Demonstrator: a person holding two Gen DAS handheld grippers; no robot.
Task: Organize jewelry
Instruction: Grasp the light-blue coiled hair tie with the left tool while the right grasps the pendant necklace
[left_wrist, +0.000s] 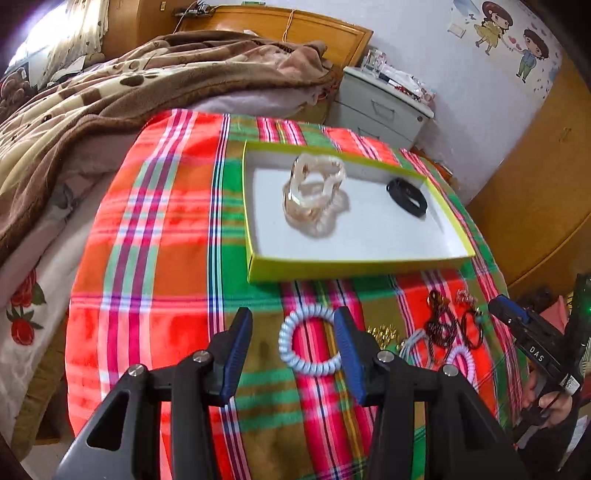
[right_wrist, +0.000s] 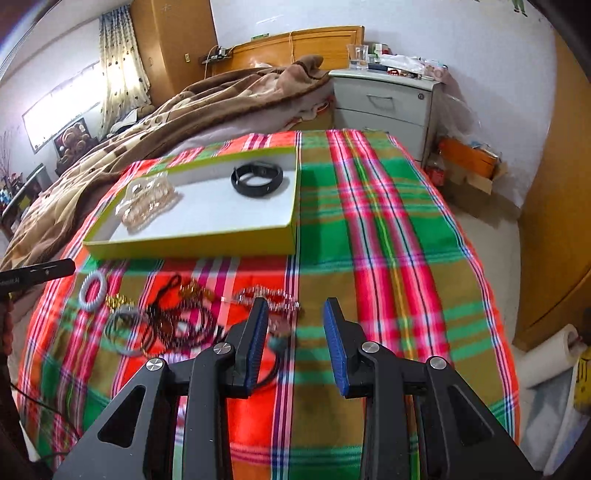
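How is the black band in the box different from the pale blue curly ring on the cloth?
The black band is dark and smooth; the pale blue curly ring is light and coiled like a phone cord. The band lies inside the box; the ring lies on the checked cloth, in front of it. Both are closed loops lying flat.

A plaid cloth (left_wrist: 155, 229) of red, green, pink and olive covers the worktop. At upper centre, a tray (left_wrist: 354, 267) shows lime-green walls and a white floor, holding a black band (left_wrist: 406, 196) and translucent peach rings (left_wrist: 314, 195). Lower centre lies a pale blue spiral tie (left_wrist: 306, 343). Upper left, a brown patterned blanket (left_wrist: 147, 85).
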